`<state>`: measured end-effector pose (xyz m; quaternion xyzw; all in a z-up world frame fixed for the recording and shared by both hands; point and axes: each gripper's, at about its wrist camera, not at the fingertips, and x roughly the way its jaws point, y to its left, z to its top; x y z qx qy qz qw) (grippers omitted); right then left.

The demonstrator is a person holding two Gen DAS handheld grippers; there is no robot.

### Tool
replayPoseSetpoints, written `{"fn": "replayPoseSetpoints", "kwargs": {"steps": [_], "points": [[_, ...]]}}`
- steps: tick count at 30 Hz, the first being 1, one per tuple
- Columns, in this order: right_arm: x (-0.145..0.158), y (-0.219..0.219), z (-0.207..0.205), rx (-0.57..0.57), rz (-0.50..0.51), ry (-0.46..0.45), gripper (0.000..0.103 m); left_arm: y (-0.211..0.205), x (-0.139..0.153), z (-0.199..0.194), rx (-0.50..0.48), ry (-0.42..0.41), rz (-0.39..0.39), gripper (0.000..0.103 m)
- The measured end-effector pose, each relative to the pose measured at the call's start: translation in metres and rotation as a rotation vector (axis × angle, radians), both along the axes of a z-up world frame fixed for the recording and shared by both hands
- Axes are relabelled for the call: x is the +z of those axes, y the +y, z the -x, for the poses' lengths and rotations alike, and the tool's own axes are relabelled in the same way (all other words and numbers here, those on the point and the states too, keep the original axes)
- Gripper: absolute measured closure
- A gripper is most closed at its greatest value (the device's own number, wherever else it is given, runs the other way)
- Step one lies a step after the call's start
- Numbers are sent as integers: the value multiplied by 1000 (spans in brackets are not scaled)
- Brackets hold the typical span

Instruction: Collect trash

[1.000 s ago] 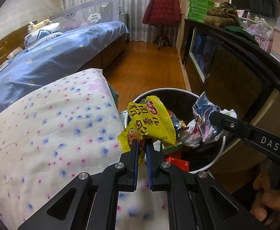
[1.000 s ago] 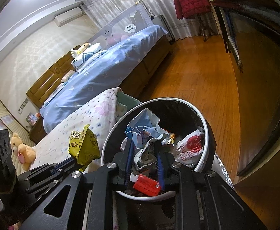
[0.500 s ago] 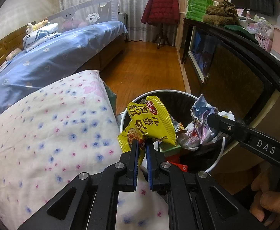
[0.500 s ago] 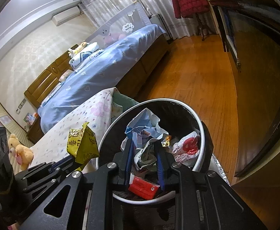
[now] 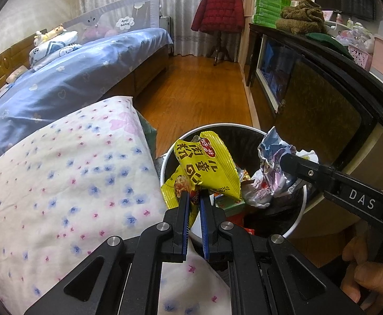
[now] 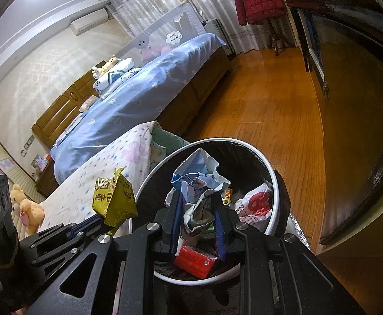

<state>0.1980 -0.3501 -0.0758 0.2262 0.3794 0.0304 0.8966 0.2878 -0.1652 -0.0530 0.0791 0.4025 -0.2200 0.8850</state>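
Note:
A yellow snack wrapper [image 5: 207, 165] is pinched in my left gripper [image 5: 193, 199], which is shut on its lower corner at the near-left rim of the trash bin [image 5: 165, 157]. The same yellow wrapper [image 6: 114, 199] shows left of the bin [image 6: 275, 181] in the right wrist view. My right gripper [image 6: 196, 207] is shut on a crumpled blue-and-white wrapper [image 6: 199, 178], held over the bin's mouth. That crumpled wrapper [image 5: 272, 155] and the right gripper's arm also appear at the right in the left wrist view. Inside the bin lie a red box [image 6: 195, 261] and a white bag with red print [image 6: 254, 204].
A flowered quilt [image 5: 60, 183] covers the near bed left of the bin. A blue-covered bed [image 5: 81, 78] lies beyond it. A dark cabinet [image 5: 322, 99] runs along the right, with wooden floor [image 5: 199, 97] between. A red coat [image 5: 220, 10] hangs on a stand at the far end. A hand [image 5: 370, 281] grips the right tool.
The left gripper with the yellow wrapper has shifted slightly, so the bin now sits a little more to the right and nearer in its view. The right gripper has kept still.

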Motion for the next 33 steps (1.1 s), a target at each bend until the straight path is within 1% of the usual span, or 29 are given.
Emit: {"fn": "replayPoseSetpoints", "kwargs": {"steps": [8,10,12,13,14,16,17,18,23,25,28,33], "points": [[-2,-5,-5,-1,-11,16,80,0,0,-2,-5,9,8,96],[-3,-6,-6,-2,-12,19,77,1,1,-2,-5,12,7,95],[-3,-6,-8,-3,-15,26,77,2,1,-3,-5,17,11,91],[-2,-7,-9,-4,-17,29,75,3,1,-4,-5,26,15,84],[-3,-7,-9,-7,-18,35,73,4,2,-4,-3,27,20,81],[-3,-8,-10,-13,-24,41,67,8,3,-1,7,17,22,70],[-3,-9,-9,-16,-24,42,65,10,3,0,13,16,23,68],[-3,-9,-8,-20,-27,41,61,13,3,1,18,18,27,64],[2,-8,-3,-22,-36,31,45,28,5,9,44,19,48,58],[6,-5,0,-11,-47,22,33,37,9,15,65,8,61,53],[13,2,8,-7,-50,1,30,60,15,29,108,-3,109,50],[23,25,24,12,-48,-29,27,94,21,51,170,-28,140,47]]}}
